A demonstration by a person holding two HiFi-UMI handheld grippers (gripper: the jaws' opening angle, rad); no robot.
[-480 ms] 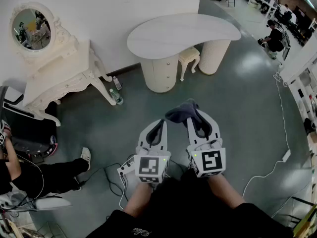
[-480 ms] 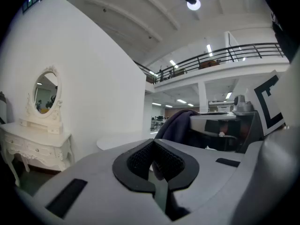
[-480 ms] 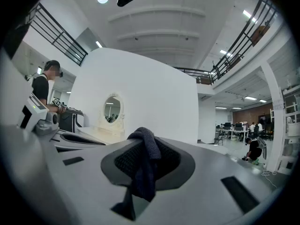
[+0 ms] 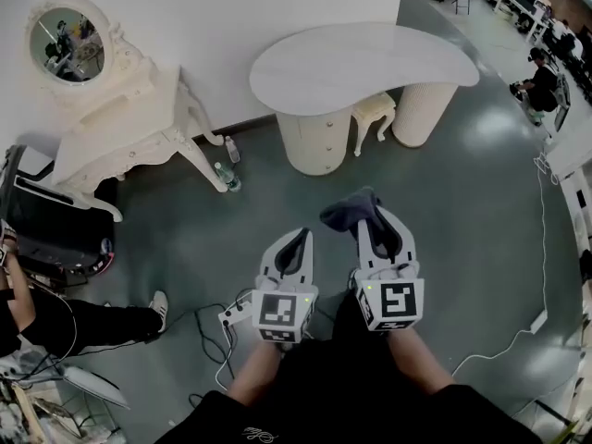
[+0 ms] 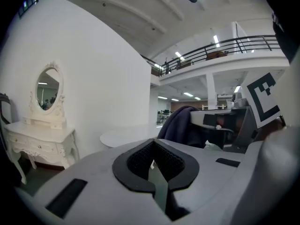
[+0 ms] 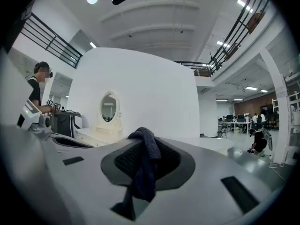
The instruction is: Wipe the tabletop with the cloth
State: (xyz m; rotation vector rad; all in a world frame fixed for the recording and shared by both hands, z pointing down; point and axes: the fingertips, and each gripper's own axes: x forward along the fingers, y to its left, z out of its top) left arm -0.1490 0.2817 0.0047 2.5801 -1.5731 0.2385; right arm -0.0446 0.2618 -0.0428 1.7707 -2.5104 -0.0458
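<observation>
I'm counting one cloth, dark blue-grey and bunched. The right gripper is pinching it between its jaws. A fold is humping over the tips and a tail is drooping down the near side. It is hanging in the air above the grey floor, well short of the one rounded white table that is standing far ahead.

There are two grippers. The left gripper is carrying nothing, and its jaws are pressing together at the tips.

To the far left, one ornate dressing table is carrying one oval mirror. Only the head view is showing the two bottles on the floor between the tables and the one stool under the rounded table. The left gripper view is catching the cloth side-on.
</observation>
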